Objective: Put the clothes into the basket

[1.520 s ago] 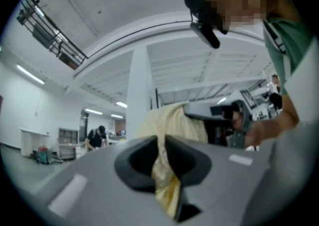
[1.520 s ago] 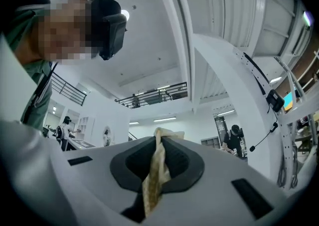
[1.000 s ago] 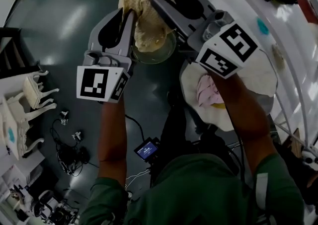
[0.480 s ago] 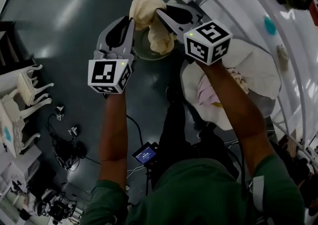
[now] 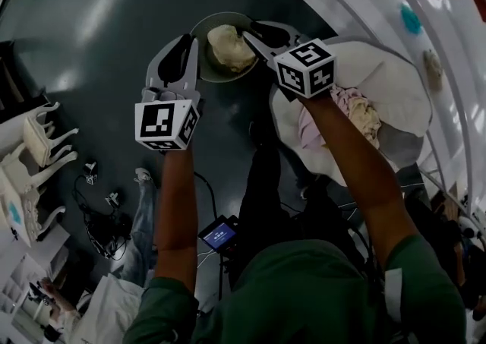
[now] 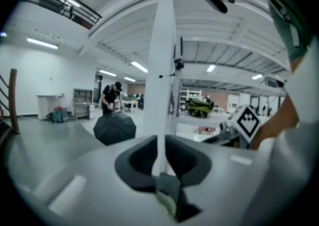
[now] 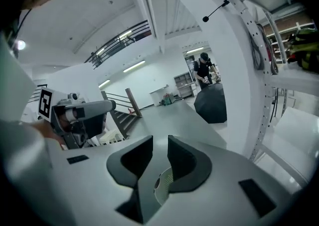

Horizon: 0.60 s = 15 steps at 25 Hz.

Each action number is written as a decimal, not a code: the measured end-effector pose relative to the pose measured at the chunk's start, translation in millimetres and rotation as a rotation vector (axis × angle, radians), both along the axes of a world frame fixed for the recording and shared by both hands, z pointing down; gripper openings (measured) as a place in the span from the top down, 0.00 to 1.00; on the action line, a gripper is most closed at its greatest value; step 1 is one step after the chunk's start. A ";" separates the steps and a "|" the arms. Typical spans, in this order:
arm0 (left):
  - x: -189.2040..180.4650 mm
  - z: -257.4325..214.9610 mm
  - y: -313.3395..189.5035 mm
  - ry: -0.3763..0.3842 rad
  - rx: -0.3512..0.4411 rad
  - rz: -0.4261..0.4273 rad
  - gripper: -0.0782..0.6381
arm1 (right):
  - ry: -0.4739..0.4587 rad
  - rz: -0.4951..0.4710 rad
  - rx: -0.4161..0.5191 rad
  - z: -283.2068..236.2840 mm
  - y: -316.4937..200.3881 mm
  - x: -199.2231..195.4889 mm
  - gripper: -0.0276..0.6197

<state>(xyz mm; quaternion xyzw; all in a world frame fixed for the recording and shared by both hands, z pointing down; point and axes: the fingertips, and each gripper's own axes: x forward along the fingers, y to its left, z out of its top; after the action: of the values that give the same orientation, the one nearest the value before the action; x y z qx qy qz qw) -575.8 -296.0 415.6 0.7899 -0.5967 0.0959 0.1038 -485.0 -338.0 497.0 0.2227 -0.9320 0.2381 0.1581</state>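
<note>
left gripper [image 5: 186,50]: jaws a narrow slit apart, nothing between them
right gripper [image 5: 258,37]: jaws opening, empty
cream garment [image 5: 230,46]: inside basket [image 5: 209,25] on the floor, below both grippers
pink clothes [image 5: 334,107]: on white tabletop [image 5: 395,84]

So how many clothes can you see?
3: a cream cloth in the basket, a pink cloth and a yellow cloth side by side on the table. The arm may hide more.
</note>
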 end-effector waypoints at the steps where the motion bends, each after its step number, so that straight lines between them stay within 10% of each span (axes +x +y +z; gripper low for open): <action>1: 8.6 -3.5 0.9 0.009 0.022 0.006 0.82 | -0.007 0.016 0.010 -2.8 2.6 8.4 0.84; 7: 67.8 -12.7 10.2 0.036 0.061 0.069 0.82 | 0.003 0.164 0.061 -8.7 26.2 77.6 0.84; 15: 244.4 31.6 31.0 0.050 -0.031 0.282 0.82 | 0.076 0.446 -0.051 49.2 91.3 287.9 0.84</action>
<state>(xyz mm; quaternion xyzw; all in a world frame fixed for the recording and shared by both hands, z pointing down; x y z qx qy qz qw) -331.4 -265.0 447.2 0.8665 -0.4754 0.0990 0.1161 -197.1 -246.7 546.2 0.4278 -0.8468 0.2823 0.1424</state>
